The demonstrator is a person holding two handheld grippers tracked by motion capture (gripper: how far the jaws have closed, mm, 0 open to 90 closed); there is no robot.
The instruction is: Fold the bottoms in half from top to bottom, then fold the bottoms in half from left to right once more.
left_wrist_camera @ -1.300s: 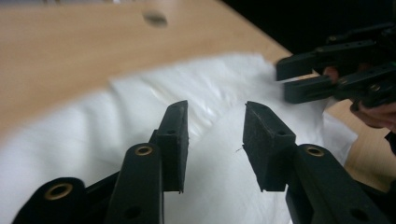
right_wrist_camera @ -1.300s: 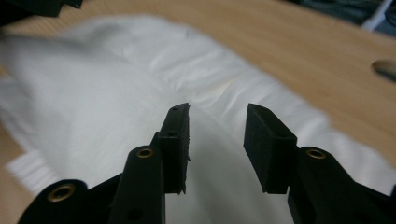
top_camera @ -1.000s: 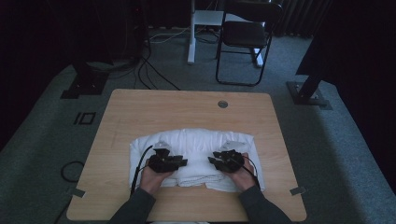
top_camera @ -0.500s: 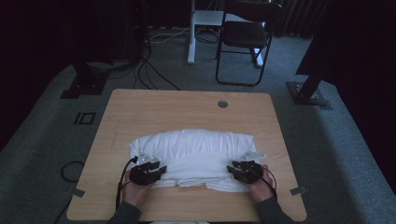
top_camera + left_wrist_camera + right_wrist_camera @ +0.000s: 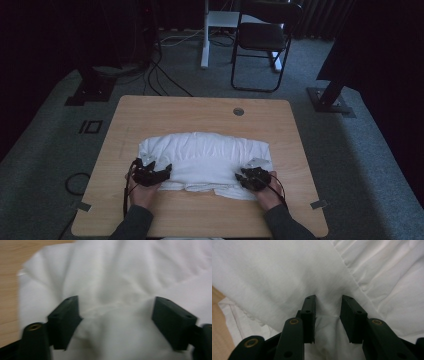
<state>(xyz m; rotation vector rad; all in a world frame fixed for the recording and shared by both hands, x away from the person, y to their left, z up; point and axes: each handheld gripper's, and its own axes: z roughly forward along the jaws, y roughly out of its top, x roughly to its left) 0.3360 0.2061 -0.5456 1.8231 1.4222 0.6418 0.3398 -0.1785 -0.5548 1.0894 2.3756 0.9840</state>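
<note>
Resting both grippers (image 5: 159, 172) (image 5: 248, 176) on white cloth (image 5: 205, 155)

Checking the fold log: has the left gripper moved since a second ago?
Yes. The left gripper went outward, from mid-cloth to the white cloth's left end; its jaws have just been opening, cloth between them.

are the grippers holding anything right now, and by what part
The right gripper pinches a bunched fold near the front right corner of the white folded cloth. The left gripper has just been opening; its jaws straddle the cloth's front left part without pressing.
</note>
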